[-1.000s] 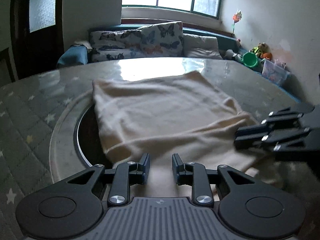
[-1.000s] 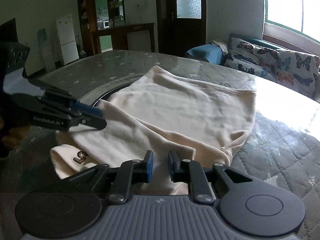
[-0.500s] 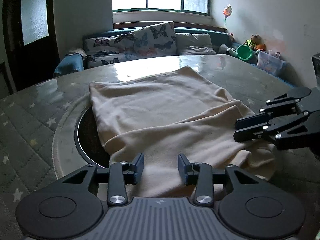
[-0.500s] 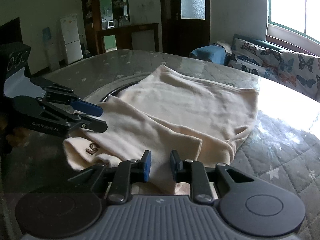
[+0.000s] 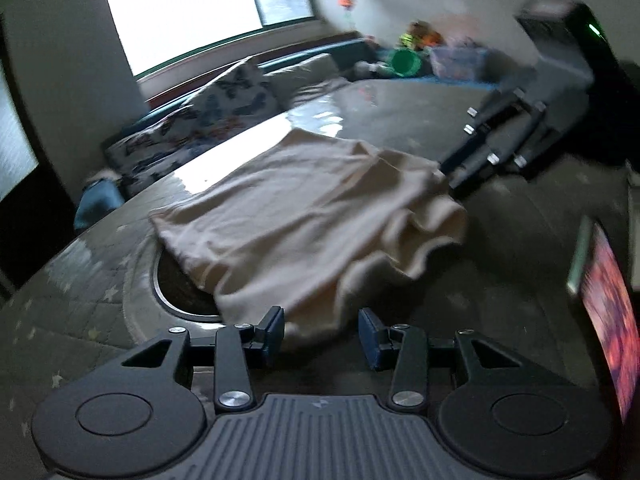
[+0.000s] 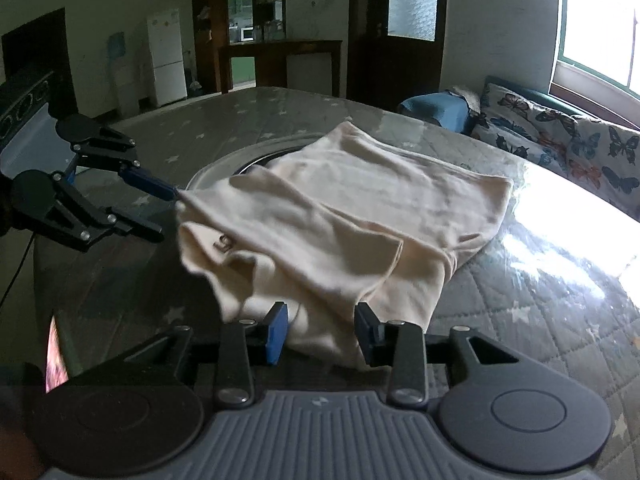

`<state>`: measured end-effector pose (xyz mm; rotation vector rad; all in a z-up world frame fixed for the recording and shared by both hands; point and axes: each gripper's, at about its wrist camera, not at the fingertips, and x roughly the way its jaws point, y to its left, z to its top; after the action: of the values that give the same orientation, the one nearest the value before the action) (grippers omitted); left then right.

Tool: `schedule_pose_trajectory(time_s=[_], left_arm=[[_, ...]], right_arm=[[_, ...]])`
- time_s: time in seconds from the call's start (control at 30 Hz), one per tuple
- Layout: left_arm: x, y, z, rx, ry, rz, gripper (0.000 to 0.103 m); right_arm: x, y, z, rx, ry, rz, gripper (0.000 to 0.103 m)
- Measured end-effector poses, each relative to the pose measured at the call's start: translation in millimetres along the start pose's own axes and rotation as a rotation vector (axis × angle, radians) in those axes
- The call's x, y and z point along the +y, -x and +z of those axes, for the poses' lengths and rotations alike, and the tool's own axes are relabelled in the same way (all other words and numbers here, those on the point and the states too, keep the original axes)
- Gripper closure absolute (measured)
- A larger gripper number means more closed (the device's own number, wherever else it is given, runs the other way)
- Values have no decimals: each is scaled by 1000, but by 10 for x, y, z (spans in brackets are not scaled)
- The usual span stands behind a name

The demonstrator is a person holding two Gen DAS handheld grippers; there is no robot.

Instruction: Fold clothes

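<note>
Left gripper (image 5: 321,330) jaws apart, empty; cream garment (image 5: 304,216) lies just ahead, its near edge between the tips. Long axis runs away toward the far-left (motion blur, rough call). Right gripper (image 6: 321,330) also gaping, bunched hem between its tips, slightly nearer. Cloth partly doubled, rumpled, on the table (image 6: 560,300).

Just ahead of the black left gripper (image 5: 321,332), whose fingers carry dark blue pads (image 5: 275,327), lies a plain cream garment (image 5: 304,208). It rests on a grey quilted table cover (image 6: 540,288) dotted with pale stars. The black right gripper (image 6: 321,330) has brighter blue pads (image 6: 277,330). Beyond, cushions (image 6: 560,140) show butterflies in orange and dark blue; a blurred green object (image 5: 404,62), perhaps a bucket, sits farther off.
</note>
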<state>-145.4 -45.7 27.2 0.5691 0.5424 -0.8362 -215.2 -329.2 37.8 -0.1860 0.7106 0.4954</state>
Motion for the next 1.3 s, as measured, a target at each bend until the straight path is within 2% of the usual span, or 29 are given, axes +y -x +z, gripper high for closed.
schedule_pose_trajectory(time_s=[0.23,0.53,0.73,0.77,0.93,1.3], left_arm=[[-258,-58,-21,1,-135,-36,57],[-356,-142,-6,-27,-158,-51,58],[-400,-181,0,-49,-162,-59,84],[-383,-184,13,-53,-151,-55,88],[-290,-202,86,-71,-94,-32,96],[-93,-239,242,-108,25,14,98]], right_arm=[[15,39,-56,8,6,-3,62],[14,67,-111,15,7,2,60],[25,82,-141,18,13,8,59],[28,86,-145,19,15,9,59],[45,107,-169,23,27,15,58],[209,113,-210,18,137,4,54]])
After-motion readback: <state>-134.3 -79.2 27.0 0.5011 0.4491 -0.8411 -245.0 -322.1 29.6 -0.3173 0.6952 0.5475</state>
